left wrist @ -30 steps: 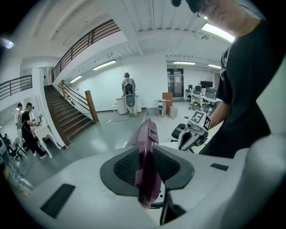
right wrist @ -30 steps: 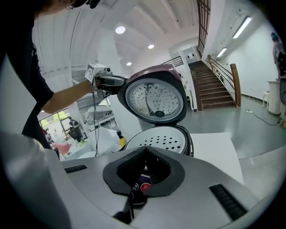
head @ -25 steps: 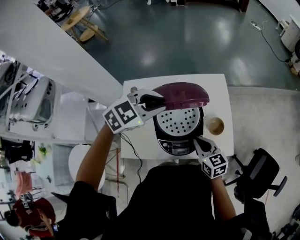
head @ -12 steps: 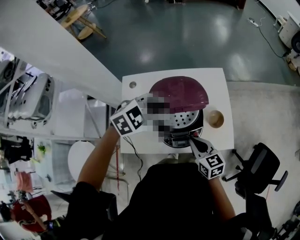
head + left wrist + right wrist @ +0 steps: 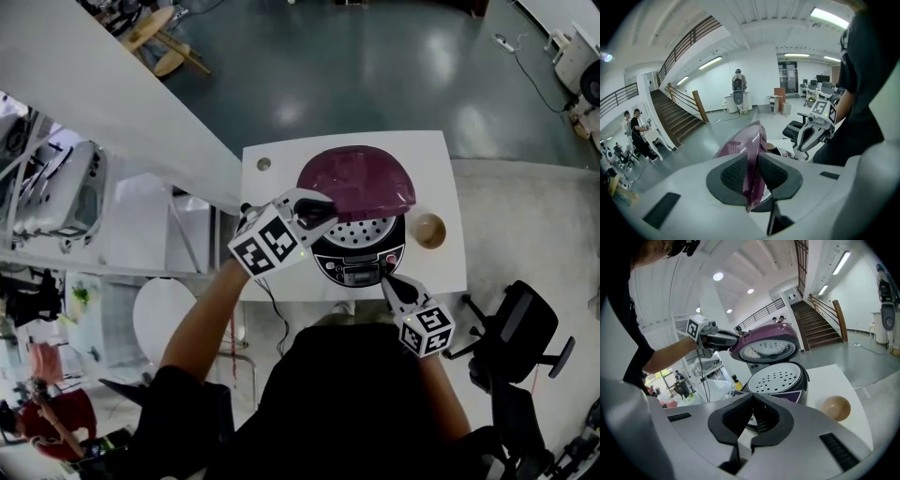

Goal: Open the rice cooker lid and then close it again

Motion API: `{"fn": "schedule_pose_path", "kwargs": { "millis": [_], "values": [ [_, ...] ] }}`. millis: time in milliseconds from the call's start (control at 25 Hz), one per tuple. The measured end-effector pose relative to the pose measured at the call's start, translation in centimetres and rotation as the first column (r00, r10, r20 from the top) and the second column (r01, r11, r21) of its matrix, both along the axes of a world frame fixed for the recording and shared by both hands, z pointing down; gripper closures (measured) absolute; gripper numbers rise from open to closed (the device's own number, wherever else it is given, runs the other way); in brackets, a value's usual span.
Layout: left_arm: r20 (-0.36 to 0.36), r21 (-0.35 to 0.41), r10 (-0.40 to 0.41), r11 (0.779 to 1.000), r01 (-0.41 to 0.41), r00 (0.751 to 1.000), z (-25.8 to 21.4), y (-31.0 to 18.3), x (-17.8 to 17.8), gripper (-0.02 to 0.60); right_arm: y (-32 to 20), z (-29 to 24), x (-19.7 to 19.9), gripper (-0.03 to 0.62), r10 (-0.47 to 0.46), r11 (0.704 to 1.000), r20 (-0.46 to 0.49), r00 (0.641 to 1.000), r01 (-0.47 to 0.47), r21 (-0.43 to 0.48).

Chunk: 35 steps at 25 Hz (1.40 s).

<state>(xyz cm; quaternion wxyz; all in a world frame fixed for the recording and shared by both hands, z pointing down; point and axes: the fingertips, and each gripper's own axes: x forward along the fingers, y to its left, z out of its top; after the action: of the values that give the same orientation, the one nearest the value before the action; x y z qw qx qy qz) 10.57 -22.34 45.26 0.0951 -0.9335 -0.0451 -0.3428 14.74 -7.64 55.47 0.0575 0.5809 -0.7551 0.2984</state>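
A black rice cooker stands on the white table, its perforated inner plate showing. The purple lid is hinged at the far side and hangs half raised over the pot. My left gripper is shut on the lid's left rim. In the left gripper view the purple edge sits pinched between the pads. My right gripper is shut and holds nothing. It rests by the front right of the cooker, next to the control panel.
A small tan bowl sits on the table right of the cooker. A round hole or cap marks the table's far left corner. A cable runs down off the left edge. A black office chair stands at the right.
The lid has tilted lower over the pot, and my left gripper has come down and nearer with it. My right gripper has slid slightly along the cooker's front.
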Motion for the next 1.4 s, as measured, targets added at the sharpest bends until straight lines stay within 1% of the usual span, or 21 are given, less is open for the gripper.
{"fn": "schedule_pose_path", "kwargs": {
  "millis": [120,280,480,720,960,1200,1400],
  "values": [
    [-0.003,-0.005,-0.010,1.000,0.010,1.000,0.4,0.4,-0.1,0.509,0.0,-0.5,0.2,0.594,0.035,0.999,0.054,0.998,-0.035,0.009],
    [0.017,-0.001,0.006,1.000,-0.006,1.000,1.1,1.0,-0.2,0.509,0.1,-0.7,0.5,0.594,0.055,0.998,0.054,0.997,-0.056,0.010],
    [0.024,-0.004,0.023,1.000,-0.023,0.999,2.3,1.9,-0.3,0.509,0.4,-0.6,1.2,0.594,0.102,0.995,0.097,0.990,-0.102,-0.005],
    [0.041,-0.027,0.023,0.999,-0.022,0.999,3.4,2.5,-0.6,0.509,0.0,-0.8,1.2,0.594,0.098,0.995,0.083,0.992,-0.099,-0.002],
    [0.051,-0.044,0.044,0.998,-0.041,0.998,4.5,3.2,-0.8,0.509,-0.3,-0.7,1.3,0.594,0.097,0.995,0.067,0.993,-0.097,-0.005],
    [0.079,-0.058,0.066,0.996,-0.062,0.995,6.2,4.4,-1.0,0.509,-0.3,-0.5,1.6,0.594,0.094,0.996,0.052,0.994,-0.094,-0.009],
    [0.082,-0.070,0.063,0.996,-0.057,0.995,6.9,4.5,-1.3,0.509,-0.8,-0.3,1.5,0.594,0.094,0.996,0.047,0.995,-0.093,-0.011]
  ]
}}
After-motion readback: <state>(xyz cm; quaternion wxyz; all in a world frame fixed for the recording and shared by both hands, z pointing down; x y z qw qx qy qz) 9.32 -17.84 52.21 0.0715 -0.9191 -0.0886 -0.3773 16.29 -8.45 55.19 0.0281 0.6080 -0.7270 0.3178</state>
